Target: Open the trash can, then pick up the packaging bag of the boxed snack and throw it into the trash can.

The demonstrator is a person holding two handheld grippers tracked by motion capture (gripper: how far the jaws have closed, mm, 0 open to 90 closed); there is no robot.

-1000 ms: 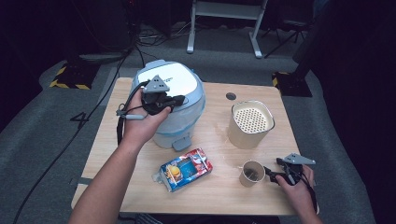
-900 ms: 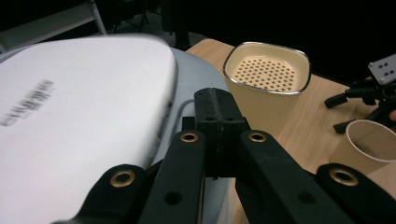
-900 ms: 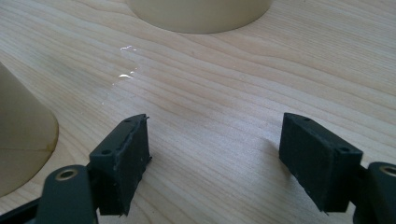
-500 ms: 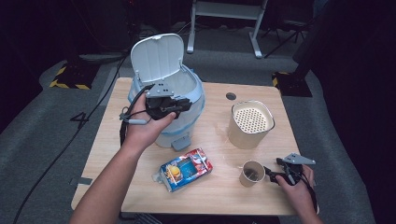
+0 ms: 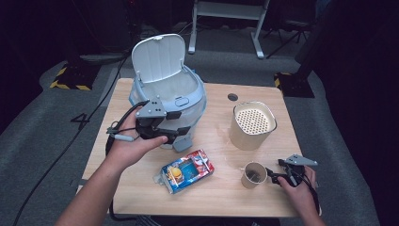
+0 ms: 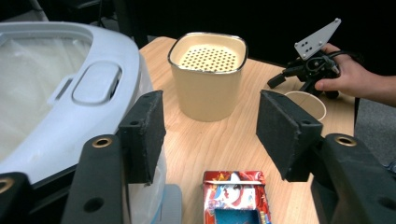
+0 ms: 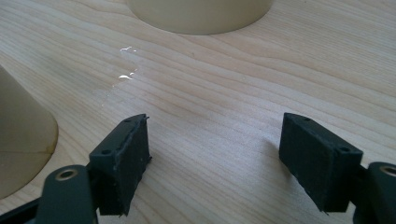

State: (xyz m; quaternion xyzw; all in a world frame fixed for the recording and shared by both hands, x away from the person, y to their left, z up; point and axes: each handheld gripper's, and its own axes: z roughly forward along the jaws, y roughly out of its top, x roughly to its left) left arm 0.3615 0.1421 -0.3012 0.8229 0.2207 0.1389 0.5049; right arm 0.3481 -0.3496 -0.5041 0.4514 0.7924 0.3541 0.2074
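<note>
**Lid up on the bin, both grippers empty**

While the left forearm reaches in from the lower left of the high view, its hand carries the left gripper (image 5: pixel 181 136) against the front of the pale blue bin (image 5: pixel 188 94), pointing to the right across the table. Its jaws have just been opening; in the left gripper view they stand apart with nothing between the pads (image 6: pixel 144 135). The bin's front rim and its push latch (image 6: pixel 95 84) lie just left of the left jaw, so the bin is beside the claw, not in it. The bin's lid (image 5: pixel 157 56) stands upright at the back, and a clear liner shows inside.

At the near right corner of the wooden table (image 5: pixel 221 200) the right hand holds the right gripper (image 5: pixel 275 175) low and level, pointing left at the paper cup (image 5: pixel 254 175). Its jaws are parted and released on bare wood in the right gripper view; the cup (image 7: pixel 21 149) sits just outside the left jaw, and whether it touches cannot be told.

Between the two hands lies a colourful snack packet (image 5: pixel 186 170), flat, near the bin's base. A beige container with a perforated top (image 5: pixel 251 123) stands beyond the cup.
</note>
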